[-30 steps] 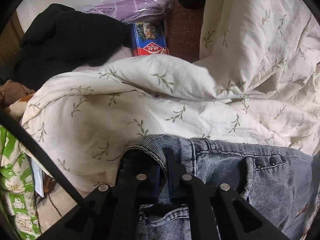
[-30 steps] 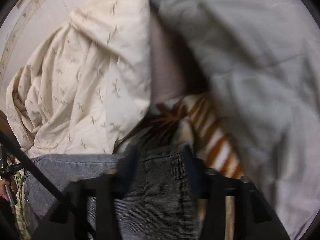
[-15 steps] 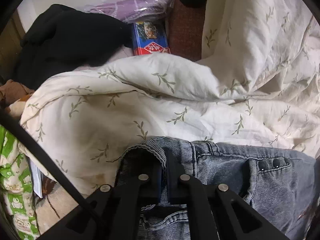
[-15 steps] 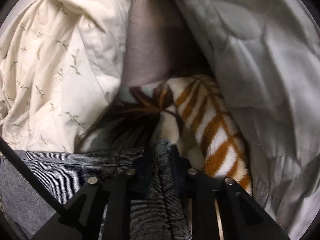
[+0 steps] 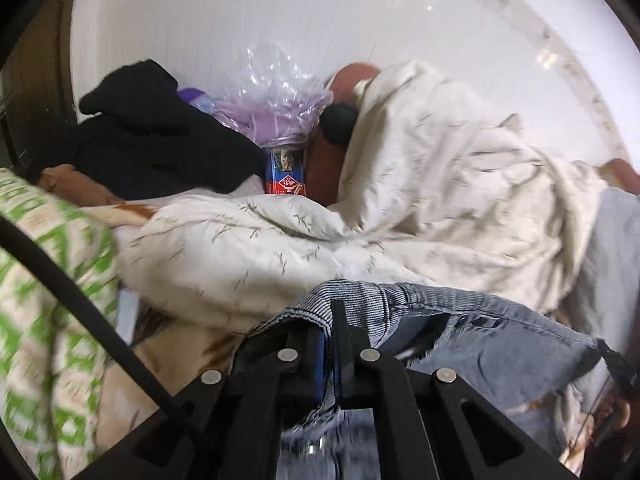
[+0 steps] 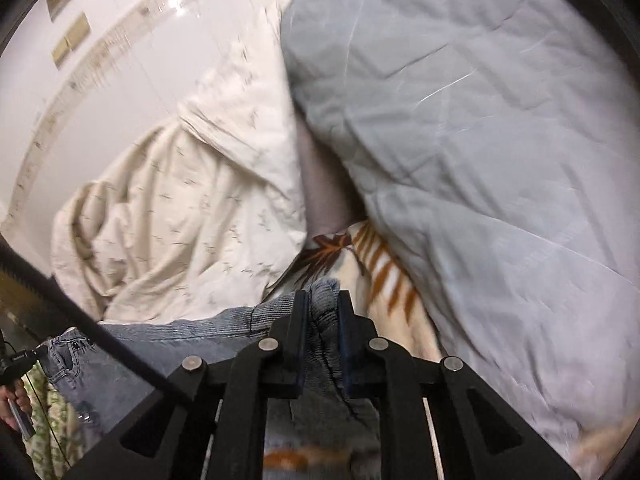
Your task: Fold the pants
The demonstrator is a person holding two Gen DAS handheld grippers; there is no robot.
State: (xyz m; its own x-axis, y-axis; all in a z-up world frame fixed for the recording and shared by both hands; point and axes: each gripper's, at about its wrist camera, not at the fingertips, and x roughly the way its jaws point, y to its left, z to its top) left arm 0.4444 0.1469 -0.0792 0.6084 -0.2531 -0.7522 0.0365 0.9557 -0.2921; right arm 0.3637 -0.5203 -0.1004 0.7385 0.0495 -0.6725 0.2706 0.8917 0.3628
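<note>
Grey-blue jeans point(image 5: 500, 344) hang by their waistband above the bed, stretched between both grippers. In the left wrist view my left gripper point(image 5: 330, 320) is shut on the waistband's left end, with denim folded over its fingertips. In the right wrist view my right gripper point(image 6: 322, 300) has its jaws closing on the other end of the jeans point(image 6: 180, 336), and the pads press a bunched ridge of denim between them. The legs drop below both views and are hidden.
A cream leaf-print duvet point(image 5: 400, 208) is heaped behind the jeans. Further back lie a black garment point(image 5: 160, 148), a blue box point(image 5: 285, 176) and a purple plastic bag point(image 5: 276, 116). A grey quilt point(image 6: 480, 140) and a brown-striped blanket point(image 6: 380, 264) are on the right. A green-patterned blanket point(image 5: 48, 280) is on the left.
Both grippers have risen, lifting the waistband off the bed, and more white wall shows. The right jaws, wide around the denim a second ago, have closed on it.
</note>
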